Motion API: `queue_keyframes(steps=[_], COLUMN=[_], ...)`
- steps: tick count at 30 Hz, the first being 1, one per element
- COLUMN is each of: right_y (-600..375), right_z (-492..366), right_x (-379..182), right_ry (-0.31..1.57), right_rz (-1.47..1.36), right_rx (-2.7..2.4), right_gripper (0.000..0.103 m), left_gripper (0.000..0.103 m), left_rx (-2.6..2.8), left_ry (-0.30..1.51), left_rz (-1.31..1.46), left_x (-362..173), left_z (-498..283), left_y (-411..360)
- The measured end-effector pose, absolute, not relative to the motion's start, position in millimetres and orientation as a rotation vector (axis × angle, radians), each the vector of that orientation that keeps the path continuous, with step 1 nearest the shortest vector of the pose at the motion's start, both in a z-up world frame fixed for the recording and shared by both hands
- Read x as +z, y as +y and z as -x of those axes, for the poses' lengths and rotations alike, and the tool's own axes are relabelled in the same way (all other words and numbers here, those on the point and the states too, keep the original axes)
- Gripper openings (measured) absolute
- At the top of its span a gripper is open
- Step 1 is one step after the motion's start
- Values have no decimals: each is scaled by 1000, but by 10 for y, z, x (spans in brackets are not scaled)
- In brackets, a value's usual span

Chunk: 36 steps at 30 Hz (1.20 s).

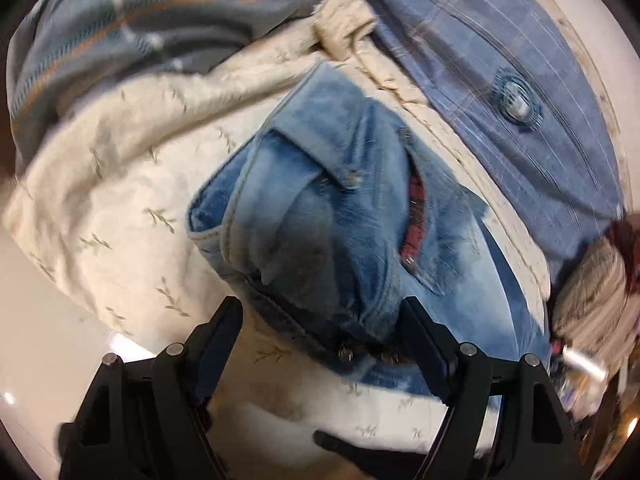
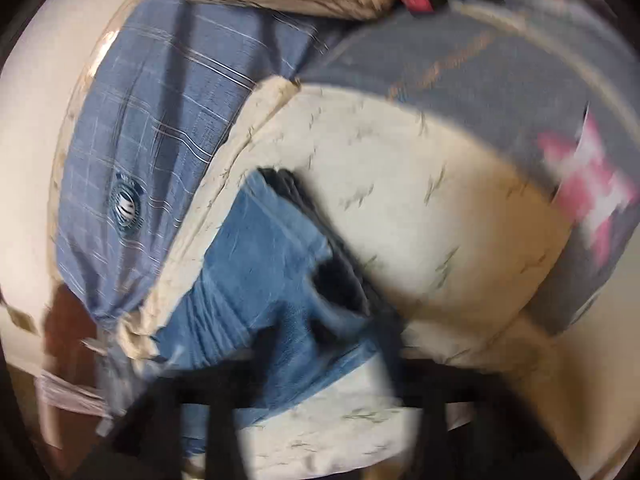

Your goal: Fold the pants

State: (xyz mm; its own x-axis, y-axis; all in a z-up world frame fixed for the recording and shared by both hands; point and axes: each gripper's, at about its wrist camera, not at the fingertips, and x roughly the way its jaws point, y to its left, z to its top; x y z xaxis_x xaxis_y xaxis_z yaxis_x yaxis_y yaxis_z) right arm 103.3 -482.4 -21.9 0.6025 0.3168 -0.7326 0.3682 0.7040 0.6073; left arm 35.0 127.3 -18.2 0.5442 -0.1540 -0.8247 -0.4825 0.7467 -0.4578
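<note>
No readable writing or brand from either cam. Only graphics: a teal/orange/white emblem on the grey blanket point(image 1: 120, 20) far left, too cropped to read, and a blurred pink-white patch on the same grey fabric in my right wrist view.

Jeans point(image 1: 332, 216) lie bunched on the cream leaf-print quilt point(image 1: 120, 208), light-wash denim, ripped with red fabric showing through the tear. In my left wrist view the long axis runs from near centre toward far, slightly left; a rolled or folded end sits at the far end. I can't tell waist from hem.

Left gripper point(image 1: 322, 312): fingers spread wide, jaws on either side of the near denim edge, not clamped on it.

Right gripper point(image 2: 320, 380): heavy motion blur, only dark smeared bars at the near edge, so I can't tell whether it's spread or clamped. Jeans point(image 2: 256, 264) sit just beyond it, running near to far.

Blue plaid cushion point(image 1: 500, 80) with a button lies far right, touching the quilt's piped edge.
</note>
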Motion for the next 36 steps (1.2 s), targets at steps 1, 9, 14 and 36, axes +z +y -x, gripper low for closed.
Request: queue_keyframes(steps=[1,9,14,36], right_y=[-4850,-4295,-3715,-2759], right_z=[-933,-895,-1160,-1898], right_x=[-145,334,191,536], right_ry=[905,812,899,975], right_rz=[-817,-688,-608,-311], right_rx=[-53,215,398,546], right_gripper=[77,77,77,77], left_gripper=[81,81,83,103], left_rx=[214,137,293,335], left_ry=[990,866,1036,1072], left_rz=[705,434,158,116], left_x=[-119,423,-63,-444], left_z=[-295,-380,-780,-914], left_y=[1270,940,751,993])
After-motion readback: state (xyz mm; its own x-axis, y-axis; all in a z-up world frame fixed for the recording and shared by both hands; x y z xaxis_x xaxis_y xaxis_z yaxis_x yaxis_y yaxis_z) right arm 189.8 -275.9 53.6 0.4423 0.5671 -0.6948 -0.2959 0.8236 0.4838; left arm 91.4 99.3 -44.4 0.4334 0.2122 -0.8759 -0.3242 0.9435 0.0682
